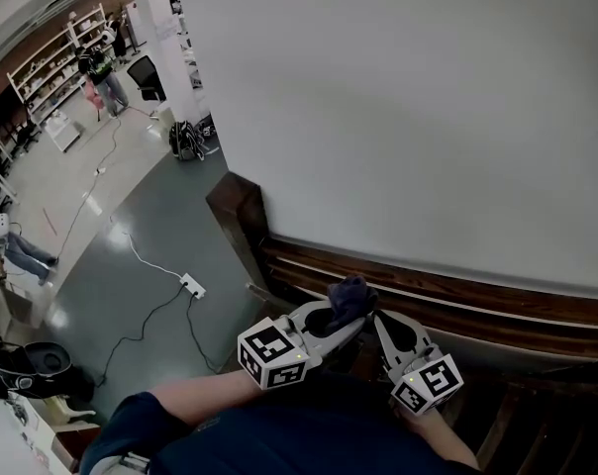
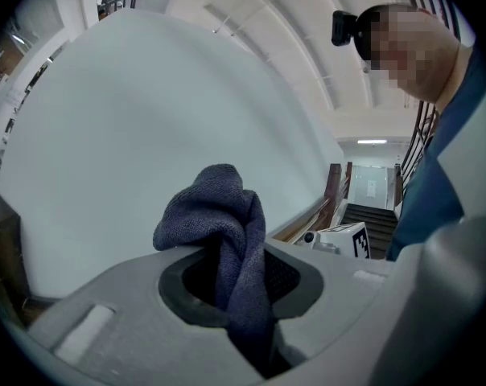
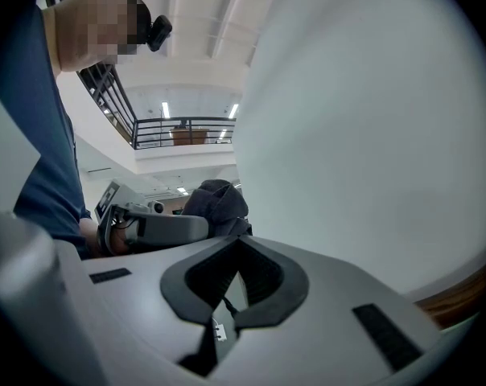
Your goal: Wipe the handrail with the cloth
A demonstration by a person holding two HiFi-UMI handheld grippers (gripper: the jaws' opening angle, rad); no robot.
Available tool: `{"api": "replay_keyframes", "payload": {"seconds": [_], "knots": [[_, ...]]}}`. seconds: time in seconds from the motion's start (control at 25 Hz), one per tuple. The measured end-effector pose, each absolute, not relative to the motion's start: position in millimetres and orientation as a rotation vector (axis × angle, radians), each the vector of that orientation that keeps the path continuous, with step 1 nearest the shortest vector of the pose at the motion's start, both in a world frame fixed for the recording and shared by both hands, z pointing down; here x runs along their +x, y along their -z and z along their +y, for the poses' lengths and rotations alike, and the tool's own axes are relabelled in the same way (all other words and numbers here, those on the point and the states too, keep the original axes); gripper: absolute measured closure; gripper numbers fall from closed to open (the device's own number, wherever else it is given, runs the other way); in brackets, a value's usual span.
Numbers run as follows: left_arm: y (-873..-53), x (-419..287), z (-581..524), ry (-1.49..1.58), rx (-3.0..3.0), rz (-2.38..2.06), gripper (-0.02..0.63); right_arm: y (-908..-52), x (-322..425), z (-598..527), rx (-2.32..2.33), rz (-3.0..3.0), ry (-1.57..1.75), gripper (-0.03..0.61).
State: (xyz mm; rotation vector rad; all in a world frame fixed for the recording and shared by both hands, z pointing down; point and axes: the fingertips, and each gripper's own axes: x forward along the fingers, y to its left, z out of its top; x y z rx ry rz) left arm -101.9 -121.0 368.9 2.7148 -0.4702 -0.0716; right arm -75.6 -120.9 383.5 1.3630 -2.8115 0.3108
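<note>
A dark blue cloth (image 1: 350, 295) is bunched between the jaws of my left gripper (image 1: 341, 315), which is shut on it; most of the cloth (image 2: 219, 215) sticks up above the jaws. The left gripper hovers just above the brown wooden handrail (image 1: 457, 300) that runs along the white wall. My right gripper (image 1: 382, 319) sits close beside it on the right, shut with nothing between its jaws (image 3: 235, 284). From the right gripper view the cloth (image 3: 215, 203) and the left gripper (image 3: 158, 227) lie just ahead to the left, and a bit of the handrail (image 3: 460, 296) shows at the lower right.
A dark wooden end post (image 1: 238, 211) stands where the handrail ends at the left. The white wall (image 1: 428, 107) rises right behind the rail. Below on the left is a grey floor with a white power strip (image 1: 192, 286) and cables. Dark stair steps (image 1: 537, 414) lie at the lower right.
</note>
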Motion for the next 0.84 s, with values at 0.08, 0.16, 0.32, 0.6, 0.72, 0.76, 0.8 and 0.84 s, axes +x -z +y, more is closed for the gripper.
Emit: {"api": "replay_keyframes", "payload": {"seconds": [0.08, 0.16, 0.32, 0.6, 0.72, 0.76, 0.8, 0.84], "knots": [[-368.0, -102.0, -121.6, 0.073, 2.715, -0.477, 0.536, -383.3, -75.4, -121.4, 1.36, -2.814, -0.313, 0.571], [-369.1, -101.2, -122.5, 0.07, 2.714, -0.478, 0.537, -384.7, -74.8, -122.3, 1.357, -2.814, -0.314, 0.571], [-372.0, -97.9, -119.1, 0.064, 2.71, -0.476, 0.535, -386.5, -72.3, -118.9, 1.352, -2.81, -0.313, 0.571], [-372.6, -98.0, -120.2, 0.066, 2.708, -0.485, 0.535, -387.2, -71.7, -119.0, 1.348, -2.814, -0.317, 0.571], [-374.2, -97.2, -122.1, 0.065, 2.707, -0.486, 0.535, -387.1, -71.7, -120.7, 1.342, -2.818, -0.313, 0.571], [-374.3, -97.0, -122.3, 0.064, 2.707, -0.486, 0.536, -387.1, -71.6, -121.1, 1.341, -2.818, -0.311, 0.571], [-374.3, -96.9, -122.4, 0.063, 2.708, -0.486, 0.535, -387.2, -71.5, -121.4, 1.34, -2.817, -0.309, 0.571], [-374.3, -96.7, -122.5, 0.062, 2.709, -0.485, 0.535, -387.4, -71.2, -121.7, 1.339, -2.816, -0.307, 0.571]]}}
